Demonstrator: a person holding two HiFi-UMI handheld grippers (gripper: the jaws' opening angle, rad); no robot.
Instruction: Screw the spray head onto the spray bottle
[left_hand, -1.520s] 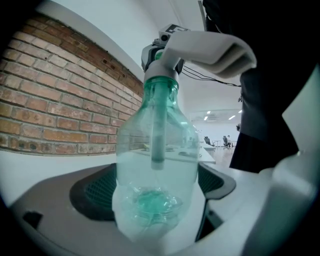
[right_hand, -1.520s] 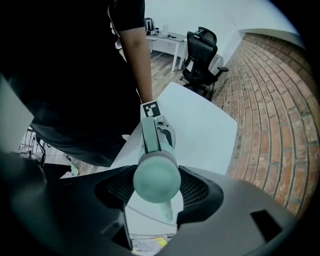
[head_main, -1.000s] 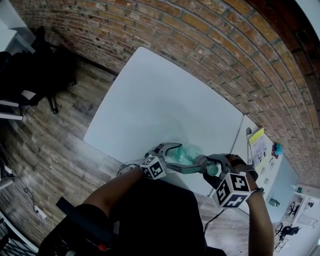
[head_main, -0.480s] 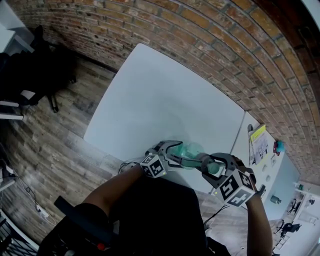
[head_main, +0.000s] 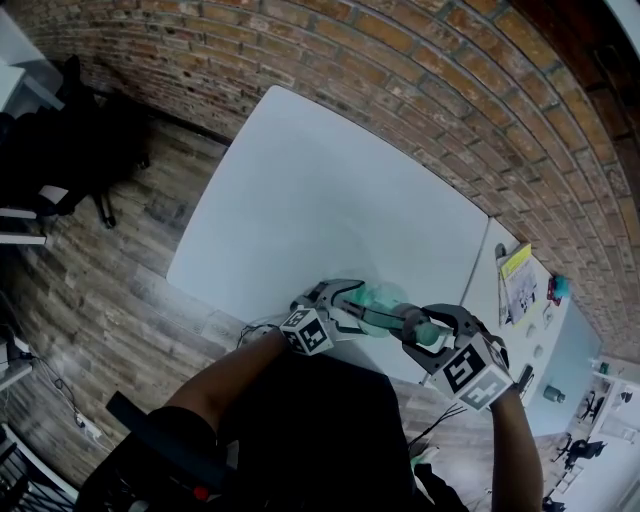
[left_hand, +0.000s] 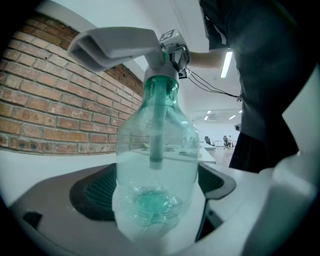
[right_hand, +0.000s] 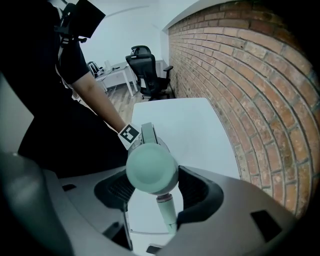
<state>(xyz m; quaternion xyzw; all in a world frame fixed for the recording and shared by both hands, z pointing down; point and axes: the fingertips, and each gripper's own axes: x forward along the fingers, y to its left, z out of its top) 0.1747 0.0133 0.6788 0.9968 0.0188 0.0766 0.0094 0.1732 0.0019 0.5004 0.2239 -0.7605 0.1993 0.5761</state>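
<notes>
A clear green spray bottle (head_main: 380, 299) is held in the air over the white table's near edge. My left gripper (head_main: 343, 300) is shut on its body; in the left gripper view the bottle (left_hand: 157, 160) fills the gap between the jaws, base toward the camera. The spray head (left_hand: 117, 47), grey with a green collar, sits on the bottle's neck, its dip tube inside. My right gripper (head_main: 427, 330) is shut on the spray head (right_hand: 151, 167), whose round green end faces the right gripper view.
The white table (head_main: 320, 200) runs along a brick wall (head_main: 420, 60). To its right a second table (head_main: 545, 330) carries a yellow booklet (head_main: 516, 272) and small items. Wood floor (head_main: 90, 260) lies to the left, with a black office chair (right_hand: 148, 70) farther off.
The right gripper has twisted around the spray head, its marker cube turning and shifting slightly right. The left gripper and bottle have stayed nearly still.
</notes>
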